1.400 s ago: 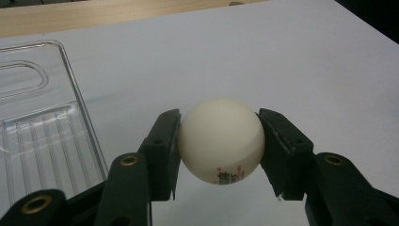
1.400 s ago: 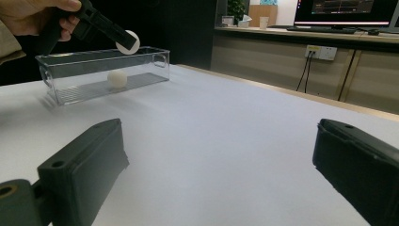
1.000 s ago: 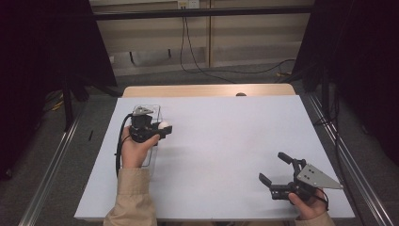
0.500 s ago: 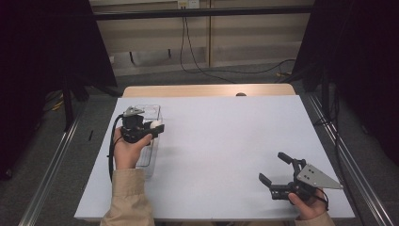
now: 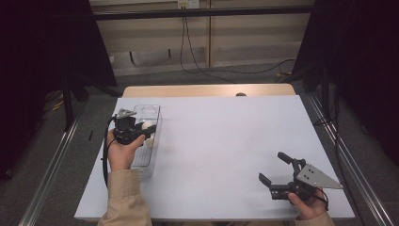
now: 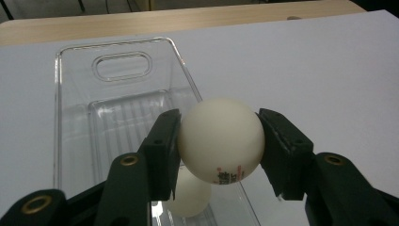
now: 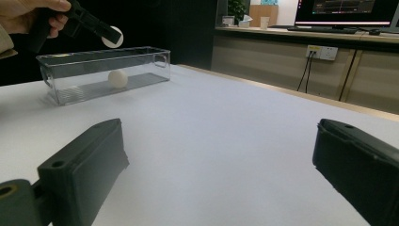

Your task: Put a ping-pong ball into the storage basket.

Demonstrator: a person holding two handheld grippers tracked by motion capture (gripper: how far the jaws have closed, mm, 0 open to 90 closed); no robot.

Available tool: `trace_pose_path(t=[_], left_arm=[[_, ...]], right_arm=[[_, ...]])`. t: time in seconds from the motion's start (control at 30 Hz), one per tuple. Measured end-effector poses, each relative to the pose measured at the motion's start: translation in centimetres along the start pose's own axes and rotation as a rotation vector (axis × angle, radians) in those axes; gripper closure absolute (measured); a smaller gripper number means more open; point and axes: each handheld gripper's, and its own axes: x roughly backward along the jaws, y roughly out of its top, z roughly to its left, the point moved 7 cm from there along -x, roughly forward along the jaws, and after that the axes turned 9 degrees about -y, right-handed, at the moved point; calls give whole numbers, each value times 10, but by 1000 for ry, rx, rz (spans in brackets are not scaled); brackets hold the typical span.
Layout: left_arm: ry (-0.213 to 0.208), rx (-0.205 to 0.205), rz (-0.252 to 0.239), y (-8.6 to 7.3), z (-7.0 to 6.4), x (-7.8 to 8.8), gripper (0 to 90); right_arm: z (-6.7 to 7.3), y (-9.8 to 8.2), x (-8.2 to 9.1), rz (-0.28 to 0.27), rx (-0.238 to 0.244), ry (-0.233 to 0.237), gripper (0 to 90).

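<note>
Gripping a white table-tennis ball with red print (image 6: 220, 140), the left gripper (image 6: 219, 146) has both black jaws pressed against the ball's sides; jaws closed only as far as the ball allows. Ball held in the air above the near right part of a clear rectangular plastic bin (image 6: 75, 103), over its right wall. Below it, on the ribbed bin floor, lies a second plain white ball (image 6: 188, 197), partly hidden by the held one and the left jaw. Bin's far end wall has an oval handle cut-out.

High view: right gripper (image 5: 274, 168) sits near the table's near right corner, held by a hand, jaws spread wide with nothing between them; well apart from the bin. Right gripper view confirms: bare white tabletop (image 7: 226, 132) between its two jaws. Farther off in that view, bin at left with the second ball inside, held ball above its rim in the left gripper. Beyond the table, a wooden edge strip and wall cables
</note>
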Motion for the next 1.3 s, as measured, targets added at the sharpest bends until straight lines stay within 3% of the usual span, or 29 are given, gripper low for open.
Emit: trace_pose_path(t=[0.27, 0.4, 0.53, 0.67, 0.87, 1.23, 1.3], left_arm=[[23, 17, -25, -1, 6, 4, 510], [42, 28, -54, -1, 8, 8, 410], [41, 13, -62, -2, 5, 12, 348], [24, 2, -103, -3, -2, 20, 277], [29, -24, -140, -15, -11, 34, 206], [-6, -43, -243, -40, -28, 53, 101], [7, -51, -270, -47, -30, 58, 84]], right_arm=[[0, 0, -1, 4, -3, 2, 22], [0, 0, 0, -1, -2, 0, 22], [0, 0, 0, 1, -1, -4, 22], [0, 0, 0, 1, -1, -4, 22], [0, 0, 1, 1, -4, -2, 22], [1, 1, 2, -1, -1, -3, 23], [1, 1, 2, 1, -1, -4, 23]])
